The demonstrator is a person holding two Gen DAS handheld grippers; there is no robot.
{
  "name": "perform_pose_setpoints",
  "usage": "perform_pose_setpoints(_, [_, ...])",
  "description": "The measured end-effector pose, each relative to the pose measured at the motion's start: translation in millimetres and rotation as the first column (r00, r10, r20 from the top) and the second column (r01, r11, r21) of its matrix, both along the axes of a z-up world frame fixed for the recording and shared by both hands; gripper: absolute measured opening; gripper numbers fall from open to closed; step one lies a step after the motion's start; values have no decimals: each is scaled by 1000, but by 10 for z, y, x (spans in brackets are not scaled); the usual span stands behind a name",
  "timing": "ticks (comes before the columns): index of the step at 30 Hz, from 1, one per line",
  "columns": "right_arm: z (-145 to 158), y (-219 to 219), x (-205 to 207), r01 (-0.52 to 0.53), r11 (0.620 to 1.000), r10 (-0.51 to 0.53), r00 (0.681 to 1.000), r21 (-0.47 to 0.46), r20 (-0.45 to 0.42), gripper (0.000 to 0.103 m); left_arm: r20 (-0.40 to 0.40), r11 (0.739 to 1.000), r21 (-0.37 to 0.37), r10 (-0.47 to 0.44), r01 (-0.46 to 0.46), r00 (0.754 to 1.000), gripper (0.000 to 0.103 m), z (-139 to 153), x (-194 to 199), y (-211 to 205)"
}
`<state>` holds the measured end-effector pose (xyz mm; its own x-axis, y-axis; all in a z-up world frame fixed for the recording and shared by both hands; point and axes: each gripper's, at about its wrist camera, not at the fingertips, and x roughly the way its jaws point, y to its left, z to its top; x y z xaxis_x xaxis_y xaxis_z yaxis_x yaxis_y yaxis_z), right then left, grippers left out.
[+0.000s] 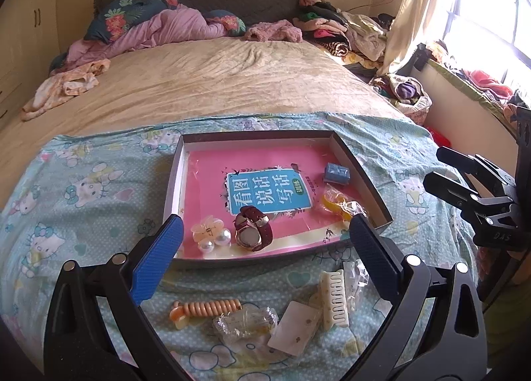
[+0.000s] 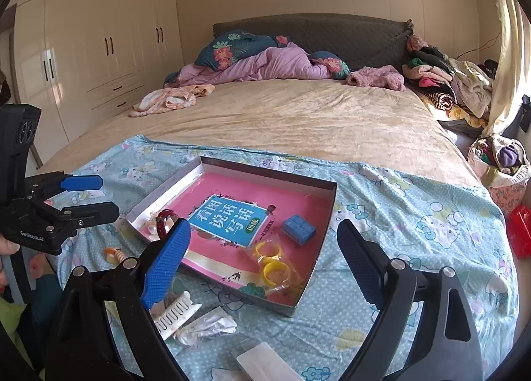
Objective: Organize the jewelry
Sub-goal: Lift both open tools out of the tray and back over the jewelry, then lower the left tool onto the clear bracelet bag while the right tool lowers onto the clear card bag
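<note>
Shallow box (image 1: 361, 178) on cartoon-print sheet (image 1: 83, 188): holds wristwatch (image 1: 254, 232), pearl hair clip (image 1: 209, 234), blue case (image 1: 337, 173), bagged yellow rings (image 2: 270, 259). Outside, near edge: coil hair tie (image 1: 212, 308), cream claw clip (image 1: 333, 298), earring card (image 1: 295, 328). Left gripper (image 1: 265, 228) and right gripper (image 2: 264, 231): jaws spread wide, nothing between them.

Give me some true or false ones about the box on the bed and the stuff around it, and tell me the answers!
1. The watch lies inside the box. True.
2. The small blue box lies on the sheet outside the big box. False: it is inside the box, on the pink book cover.
3. The white comb clip lies on the sheet, outside the box. True.
4. The left gripper is holding the watch. False: its jaws stand open with nothing between the pads.
5. The yellow rings are inside the box. True.
6. The right gripper is shut. False: it is wide open and holds nothing.
</note>
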<state>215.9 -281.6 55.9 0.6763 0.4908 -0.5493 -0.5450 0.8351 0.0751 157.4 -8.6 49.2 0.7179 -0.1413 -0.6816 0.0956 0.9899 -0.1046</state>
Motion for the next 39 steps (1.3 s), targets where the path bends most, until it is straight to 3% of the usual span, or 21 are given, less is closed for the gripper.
perform_pose_setpoints(20, [48, -28, -372, -27, 1000, 27, 999, -16, 16, 89, 20, 999, 0, 36, -36, 999, 93, 5, -386, 112])
perform_pose_setpoints(39, [-196, 66, -621, -83, 995, 80, 996, -55, -50, 89, -18, 998, -1, 62, -62, 998, 93, -249, -627, 192])
